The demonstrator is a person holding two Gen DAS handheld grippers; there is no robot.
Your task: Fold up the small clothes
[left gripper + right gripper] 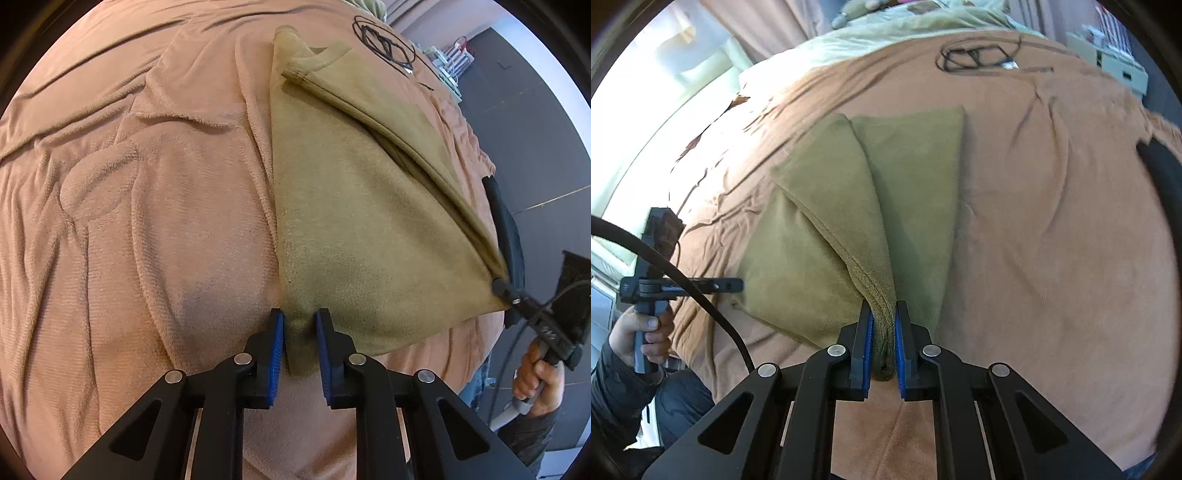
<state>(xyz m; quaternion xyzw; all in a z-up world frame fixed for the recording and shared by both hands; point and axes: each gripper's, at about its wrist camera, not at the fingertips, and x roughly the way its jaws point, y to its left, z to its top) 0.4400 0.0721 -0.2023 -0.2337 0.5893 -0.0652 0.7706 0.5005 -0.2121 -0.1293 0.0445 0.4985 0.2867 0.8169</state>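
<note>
An olive-green garment [351, 206] lies on the tan blanket [147, 184], partly folded, with its near edge lifted. My left gripper [300, 317] is shut on one near corner of the cloth between its blue pads. My right gripper [884, 310] is shut on a bunched ribbed hem of the same garment [849, 184]. The right gripper also shows in the left wrist view [498, 284] at the cloth's right corner. The left gripper shows in the right wrist view [738, 285] at the cloth's left corner.
A coiled black cable [384, 40] lies on the blanket beyond the garment. A pale green duvet [886, 33] lies at the head of the bed. The bed's edge [480, 155] runs along the right, with dark floor [535, 129] and a shelf [448, 62] beyond.
</note>
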